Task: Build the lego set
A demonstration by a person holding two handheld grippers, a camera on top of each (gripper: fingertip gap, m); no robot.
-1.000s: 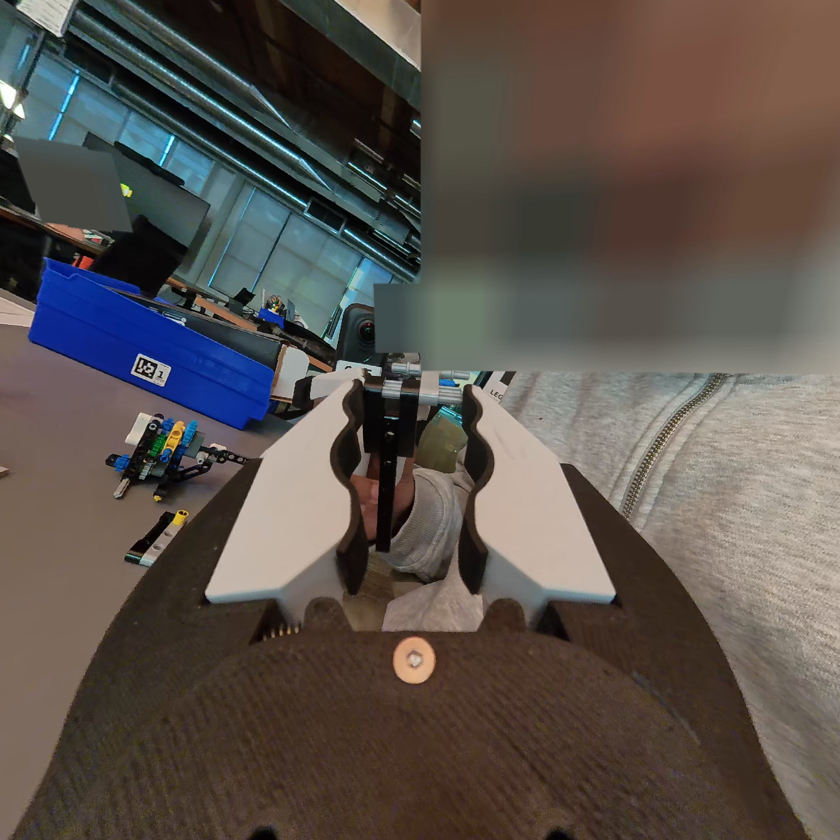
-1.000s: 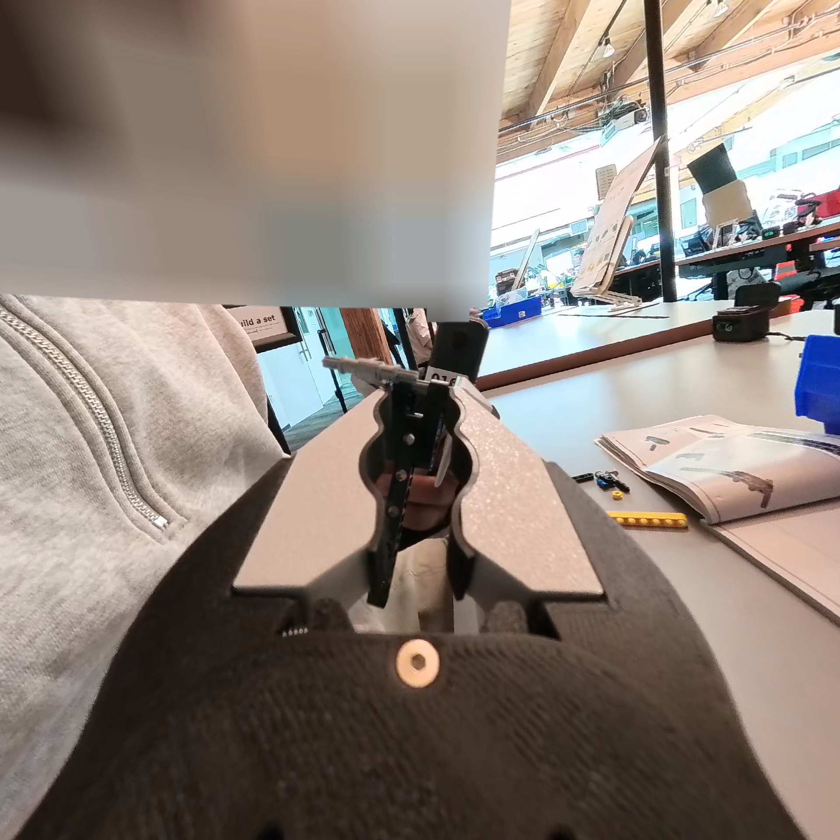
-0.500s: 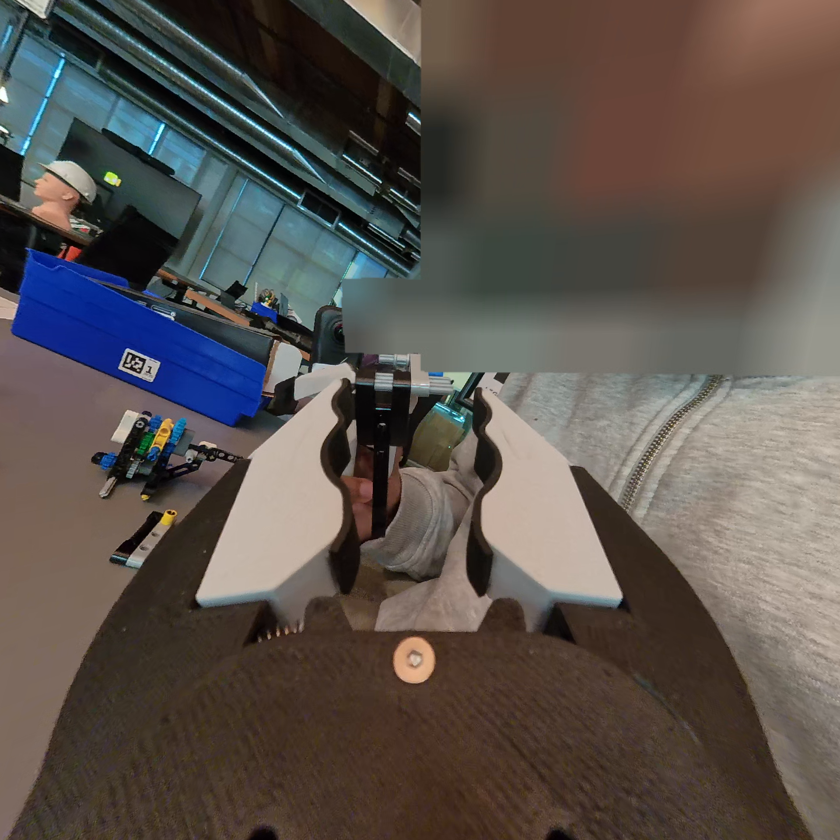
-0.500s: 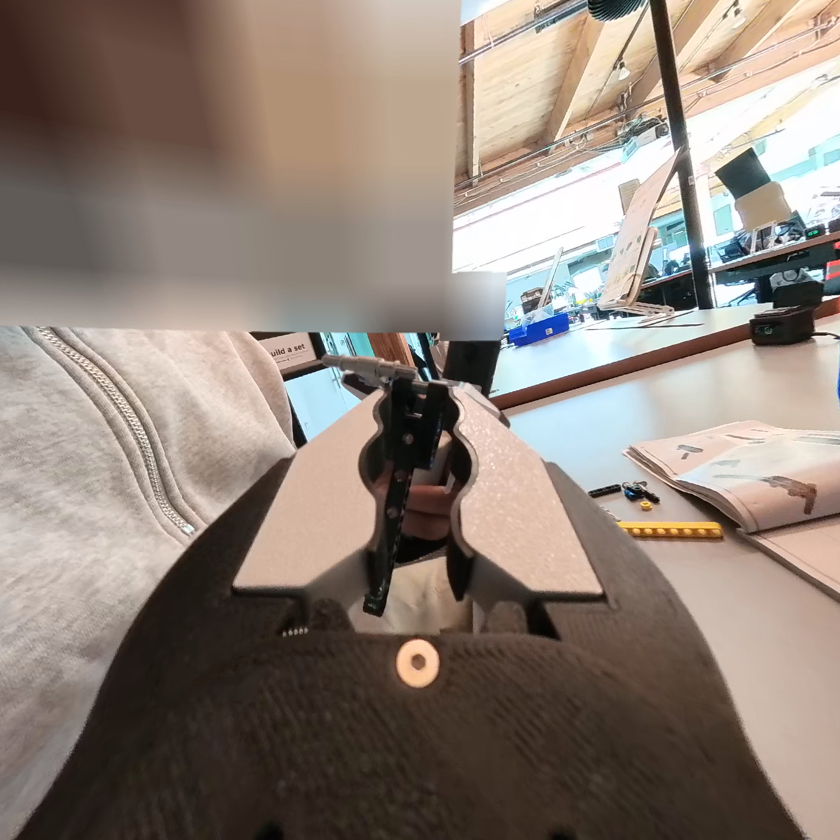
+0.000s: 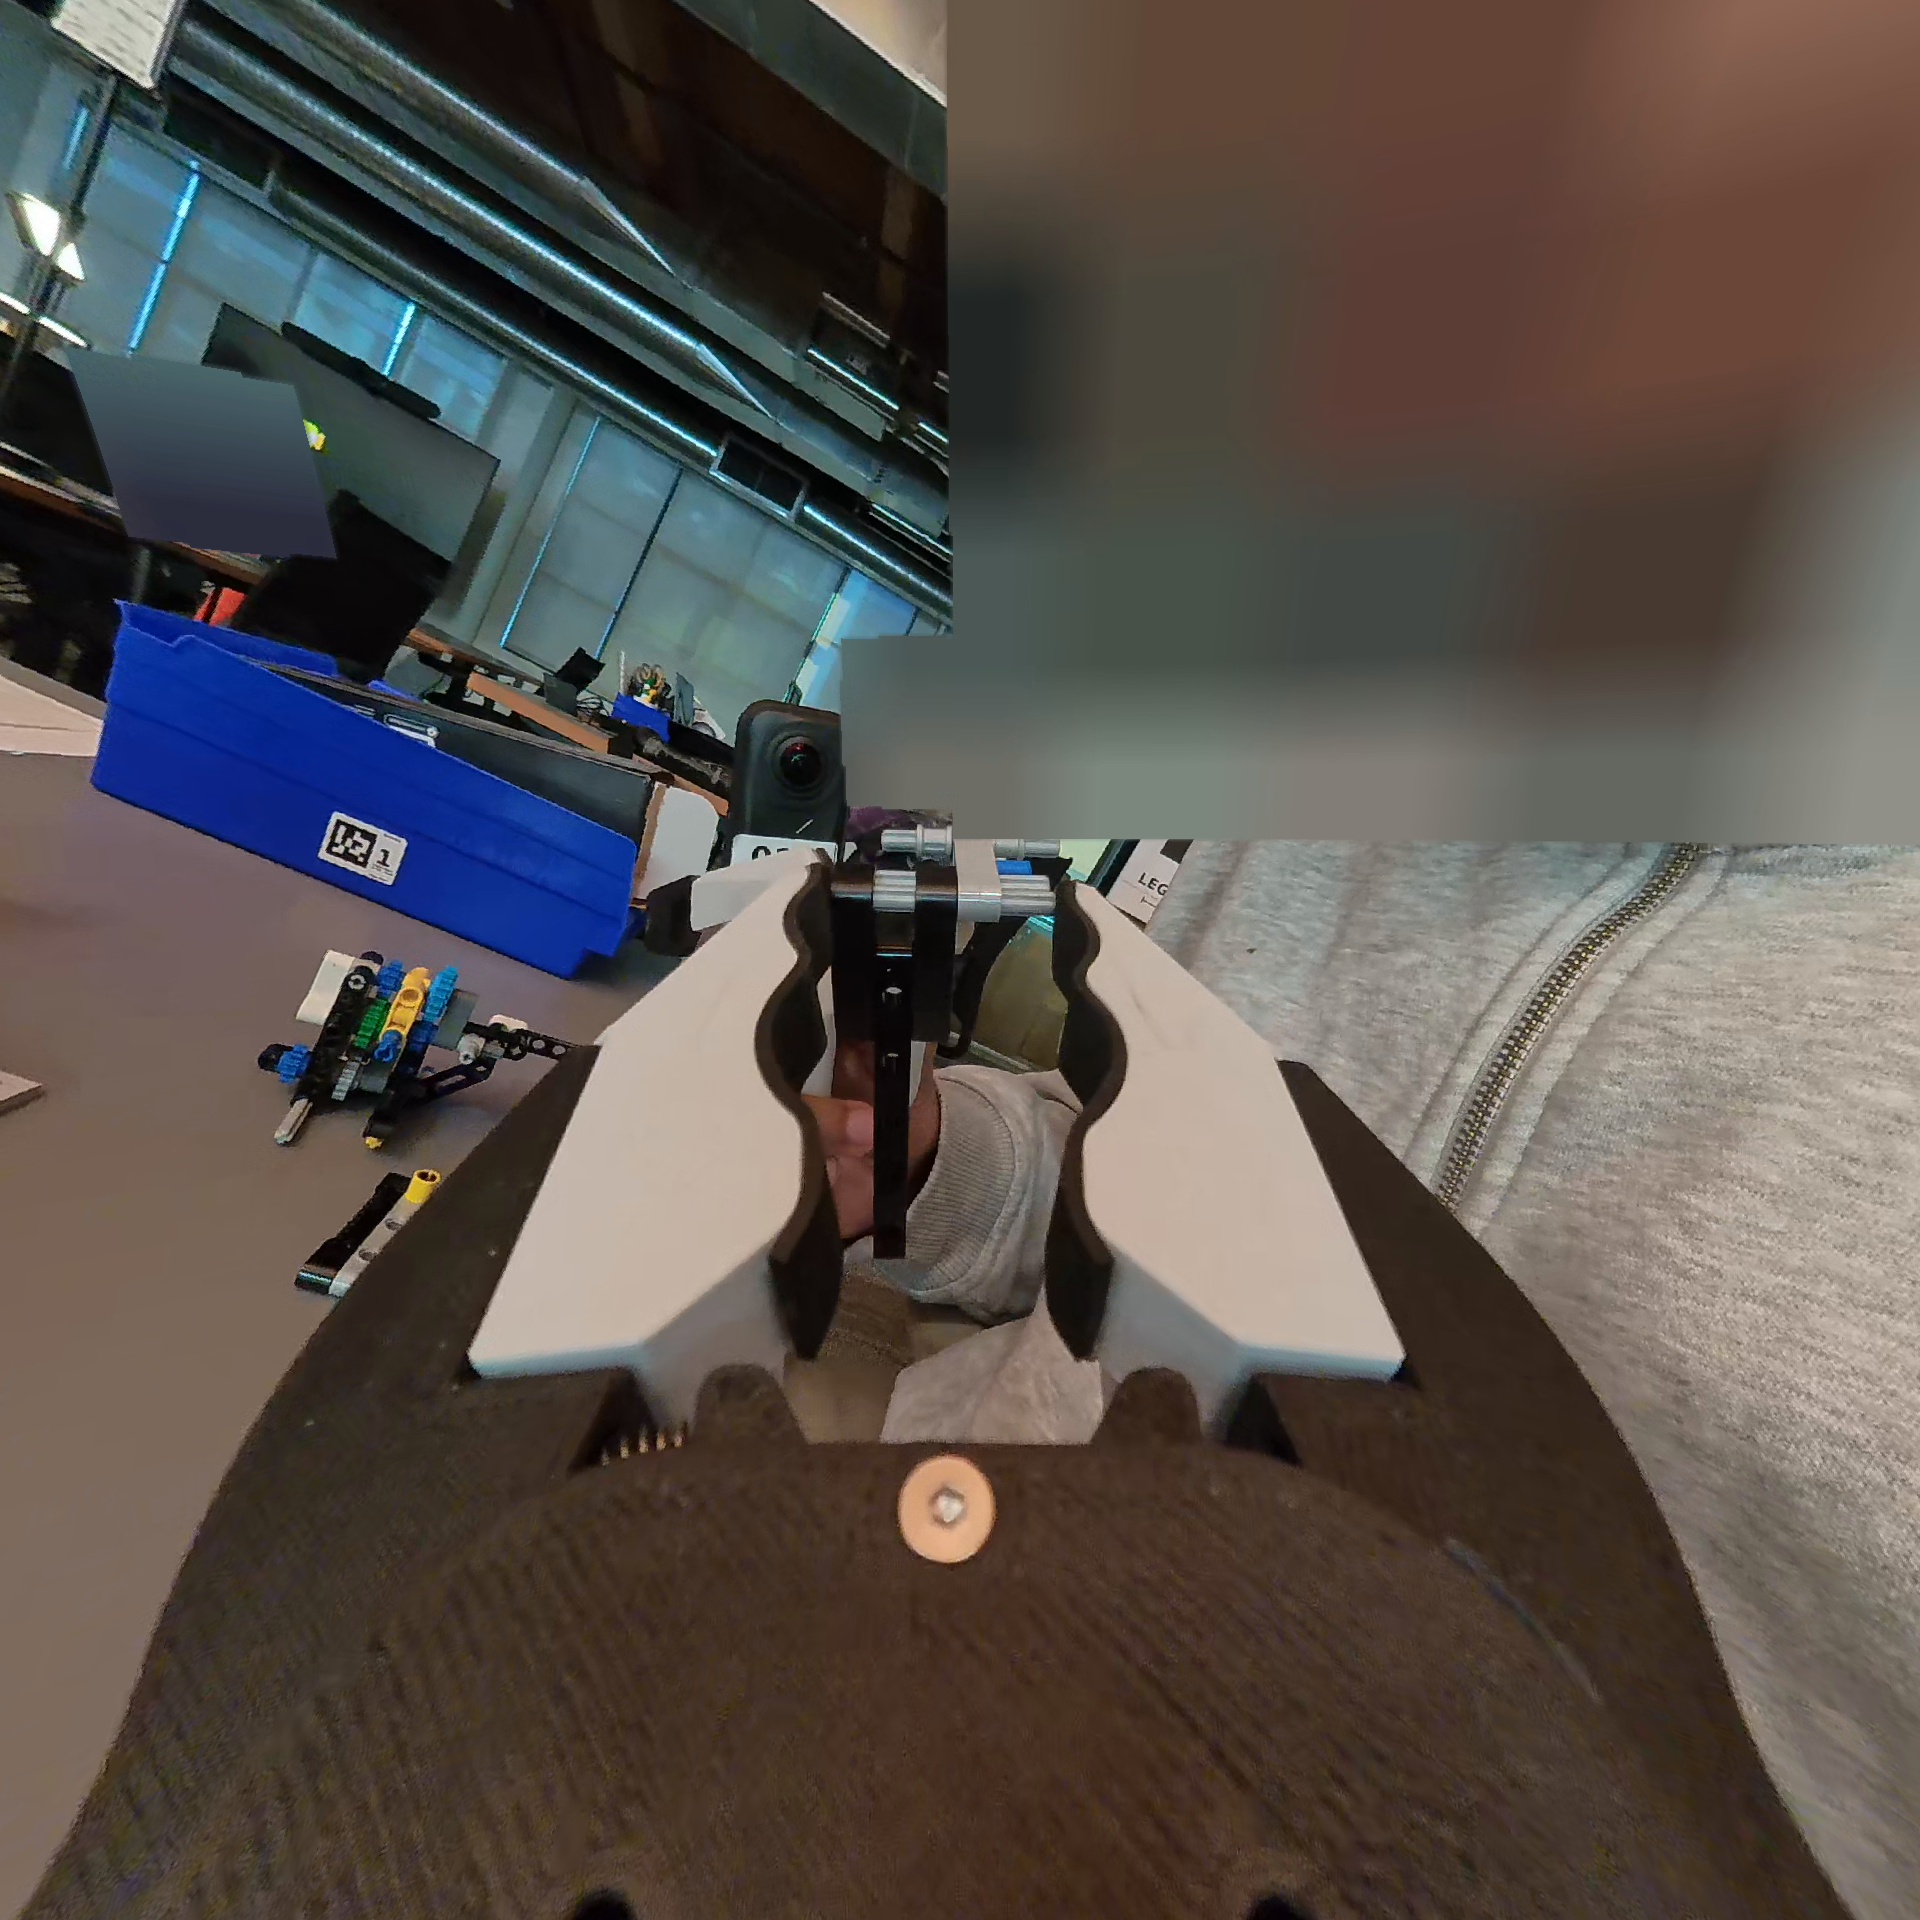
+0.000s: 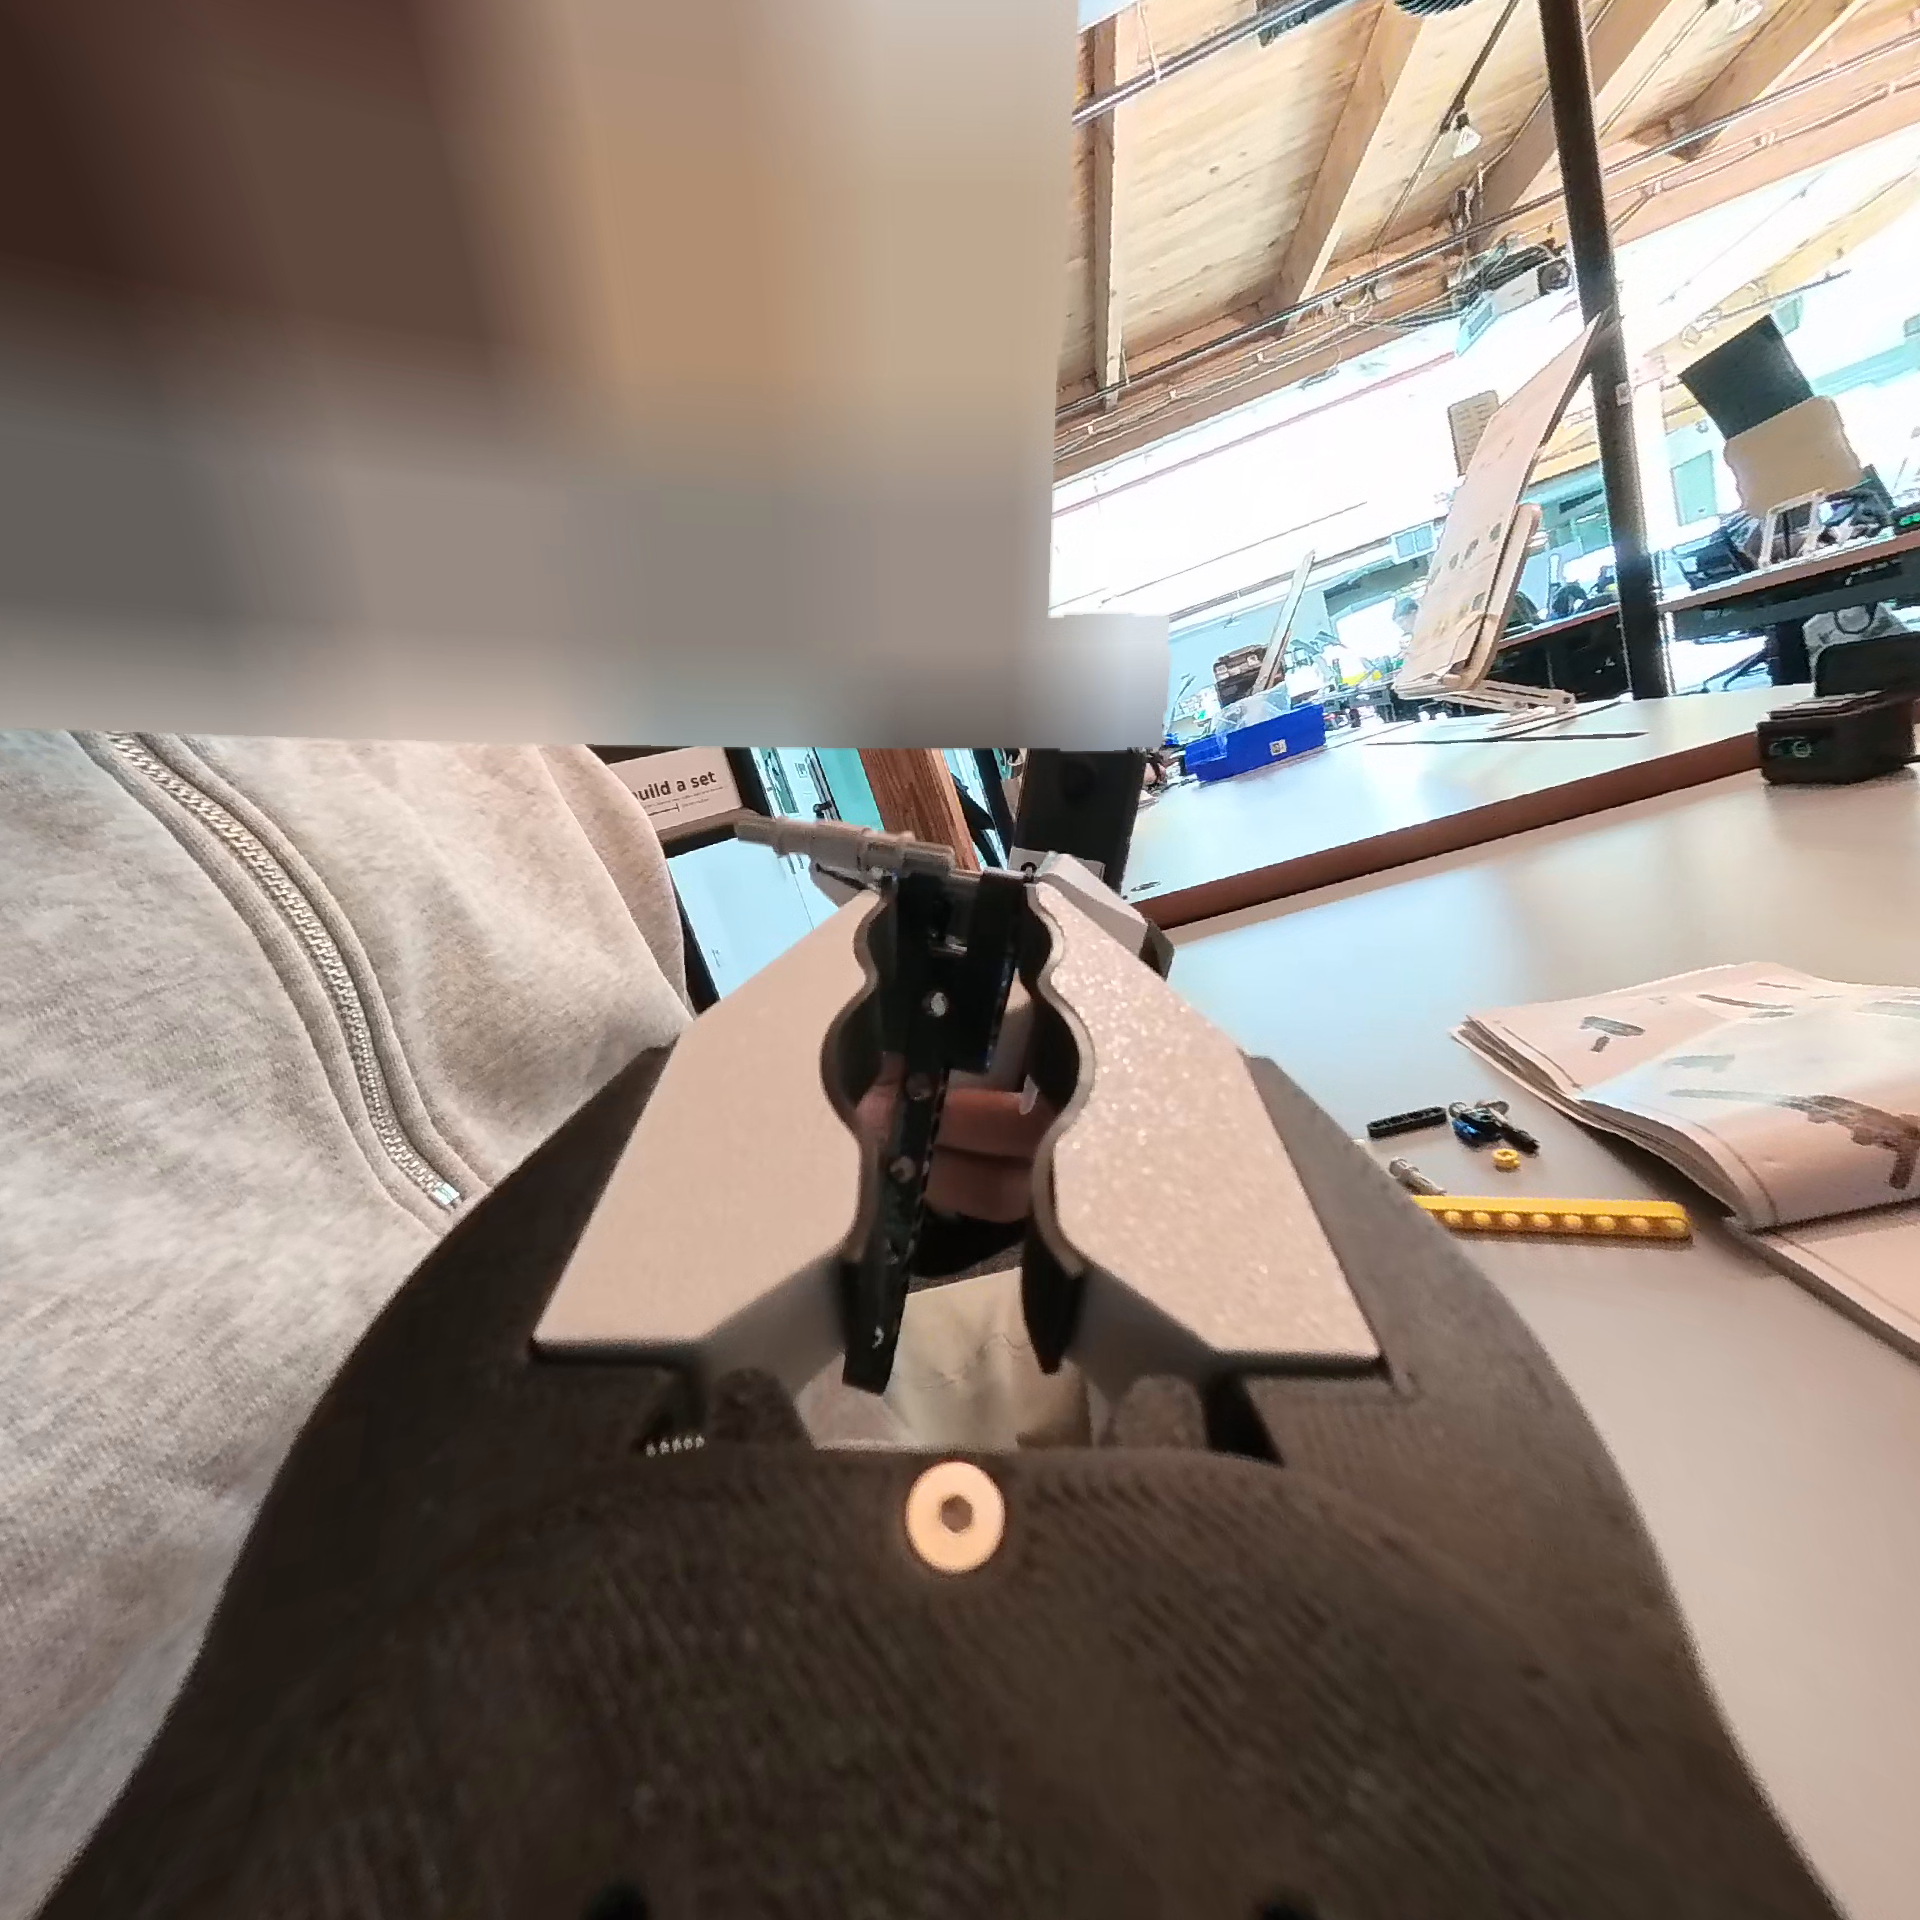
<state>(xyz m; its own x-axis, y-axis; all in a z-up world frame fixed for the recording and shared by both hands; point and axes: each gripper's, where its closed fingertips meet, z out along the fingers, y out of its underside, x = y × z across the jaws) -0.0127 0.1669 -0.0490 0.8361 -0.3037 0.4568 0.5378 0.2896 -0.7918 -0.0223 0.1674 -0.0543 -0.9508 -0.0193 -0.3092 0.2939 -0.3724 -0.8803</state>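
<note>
A black lego beam assembly (image 6: 920,1049) with grey pins (image 6: 831,836) at its top is clamped between the fingertips of my right gripper (image 6: 956,904), which is shut on it. One long black beam hangs back along the left finger. In the left wrist view the same assembly (image 5: 891,997) stands between the fingers of my left gripper (image 5: 940,904). That gripper is open around it. The assembly lies against the left finger and its grey pins (image 5: 966,894) reach toward the right one. Both grippers face each other in the air, in front of a person's grey zip sweater (image 5: 1558,1143).
On the grey table (image 5: 156,987) lie a partly built coloured lego model (image 5: 384,1029), a small black, grey and yellow piece (image 5: 369,1231) and a blue bin (image 5: 343,790). The right wrist view shows an open instruction booklet (image 6: 1714,1081), a yellow beam (image 6: 1558,1210) and small loose parts (image 6: 1455,1122). Both grippers' tips are roughly 25 centimeters from the partly built coloured lego model (image 5: 384,1029).
Both grippers shifted slightly while still facing each other. The table items slid a little in both views. The right gripper's hold on the black assembly and the left gripper's opening look unchanged.
</note>
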